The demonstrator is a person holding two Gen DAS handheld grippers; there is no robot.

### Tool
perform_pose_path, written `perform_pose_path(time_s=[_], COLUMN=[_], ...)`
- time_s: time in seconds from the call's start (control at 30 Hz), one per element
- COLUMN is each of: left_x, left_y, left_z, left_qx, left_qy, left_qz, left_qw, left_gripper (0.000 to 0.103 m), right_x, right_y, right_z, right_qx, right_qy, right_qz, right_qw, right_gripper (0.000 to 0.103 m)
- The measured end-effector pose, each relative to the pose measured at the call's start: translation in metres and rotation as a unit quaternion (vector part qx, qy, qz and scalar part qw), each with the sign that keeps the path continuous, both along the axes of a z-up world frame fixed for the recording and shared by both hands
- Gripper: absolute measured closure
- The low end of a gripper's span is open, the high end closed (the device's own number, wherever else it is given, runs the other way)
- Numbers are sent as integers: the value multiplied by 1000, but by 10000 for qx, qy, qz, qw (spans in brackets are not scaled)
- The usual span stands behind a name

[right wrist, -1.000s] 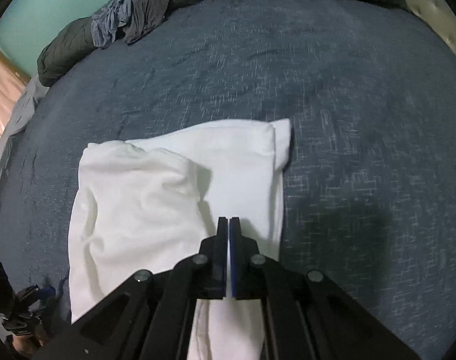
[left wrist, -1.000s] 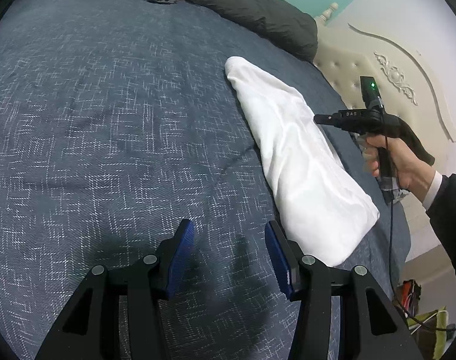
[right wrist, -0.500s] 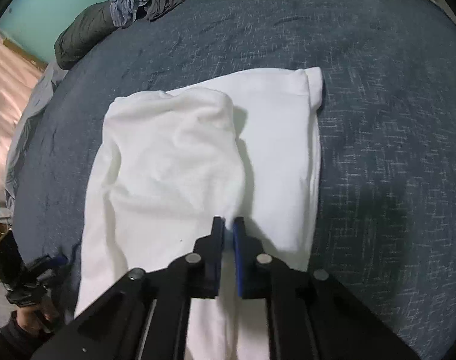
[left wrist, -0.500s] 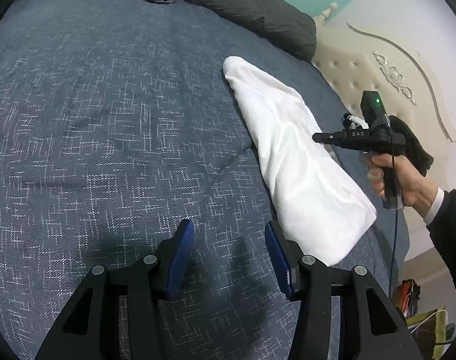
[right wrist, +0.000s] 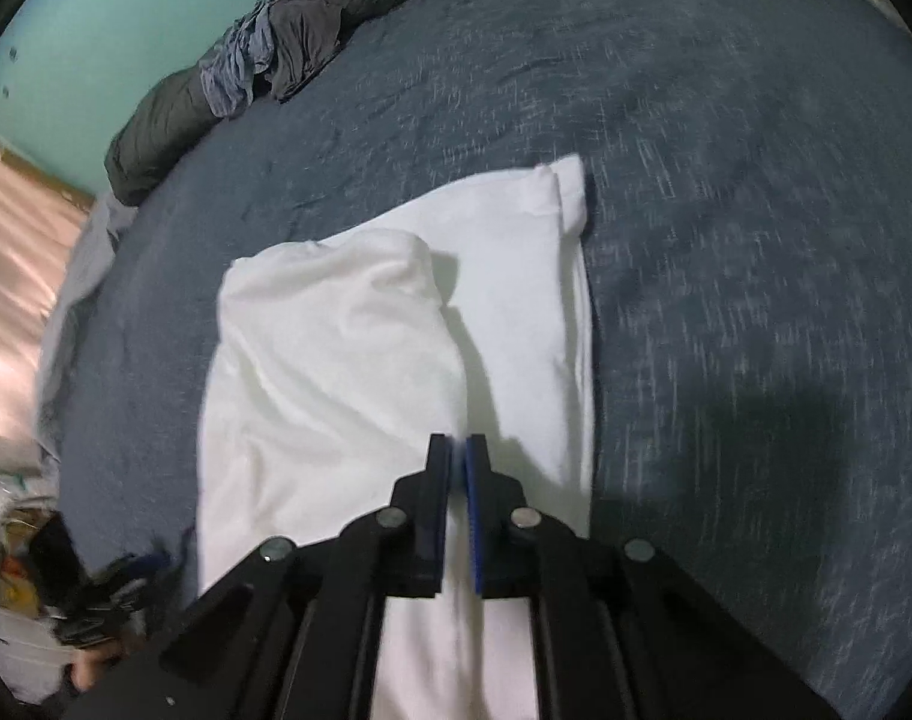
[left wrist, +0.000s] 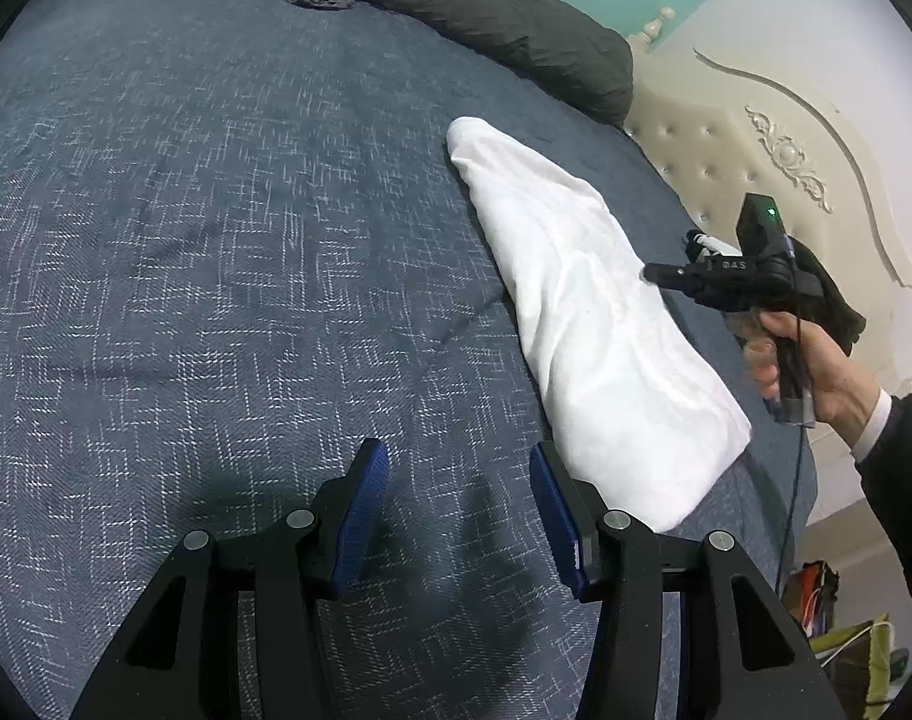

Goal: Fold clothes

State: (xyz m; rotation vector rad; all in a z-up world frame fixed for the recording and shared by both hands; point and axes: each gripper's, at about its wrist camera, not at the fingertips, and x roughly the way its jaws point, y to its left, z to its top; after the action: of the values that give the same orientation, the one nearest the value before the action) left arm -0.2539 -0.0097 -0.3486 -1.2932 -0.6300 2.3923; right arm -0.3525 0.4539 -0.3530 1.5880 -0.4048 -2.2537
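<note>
My left gripper (left wrist: 459,507) hovers with its jaws standing apart and empty over the blue bedspread (left wrist: 216,252), just beside the near end of the folded white garment (left wrist: 582,324). My right gripper (right wrist: 459,456) is above that garment's near half, its jaws opening by a narrow slit, and through the blur I think no cloth sits between the pads. Beyond the garment's far end lie a dark grey pillow (left wrist: 504,24) and a crumpled clothes pile (right wrist: 270,54).

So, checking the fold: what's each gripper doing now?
Left gripper: open, empty.
Right gripper: opening slightly above the white garment, gripping nothing.
</note>
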Motion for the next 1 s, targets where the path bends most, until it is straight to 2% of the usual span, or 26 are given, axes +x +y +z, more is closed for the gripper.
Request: perform_pose_path(time_s=[0.07, 0.1, 0.27, 0.3, 0.33, 0.4, 0.57, 0.7, 0.77, 0.87, 0.93, 1.0], left_x=[0, 0, 1, 1, 1, 2, 1, 1, 1, 1, 1, 1], left_y=[0, 1, 5, 6, 7, 8, 5, 4, 5, 4, 5, 6], left_z=[0, 0, 1, 2, 2, 3, 2, 1, 2, 2, 2, 1], left_qx=[10, 16, 10, 4, -3, -12, -2, 5, 3, 11, 21, 25], left_qy=[3, 4, 12, 16, 22, 34, 29, 18, 17, 21, 16, 7], left_qz=[-7, -11, -42, -53, -61, -81, -52, -56, -63, -59, -63, -85], left_qw=[10000, 10000, 10000, 10000, 10000, 10000, 10000, 10000, 10000, 10000, 10000, 10000], left_gripper=[50, 50, 50, 50, 50, 50, 50, 50, 50, 50, 50, 50], right_x=[10, 15, 30, 32, 34, 36, 34, 30, 28, 32, 39, 47], right_y=[-1, -4, -16, -16, -16, -16, -4, -5, -4, 2, 4, 2], right_z=[4, 5, -5, -7, -10, -13, -3, -10, -13, -11, -8, -9], right_qx=[5, 40, 357, 349, 341, 337, 312, 329, 121, -194, -180, -99], right_qy=[-44, -83, -219, -224, -228, -207, 59, -46, -117, -238, -290, -407], right_qz=[117, 218, 445, 424, 403, 354, 99, 72, -8, -75, 13, 190], right_qw=[9999, 9997, 9981, 9982, 9983, 9986, 9994, 9994, 9999, 9995, 9994, 9989], right_gripper=[87, 79, 76, 79, 92, 98, 100, 100, 100, 96, 76, 75])
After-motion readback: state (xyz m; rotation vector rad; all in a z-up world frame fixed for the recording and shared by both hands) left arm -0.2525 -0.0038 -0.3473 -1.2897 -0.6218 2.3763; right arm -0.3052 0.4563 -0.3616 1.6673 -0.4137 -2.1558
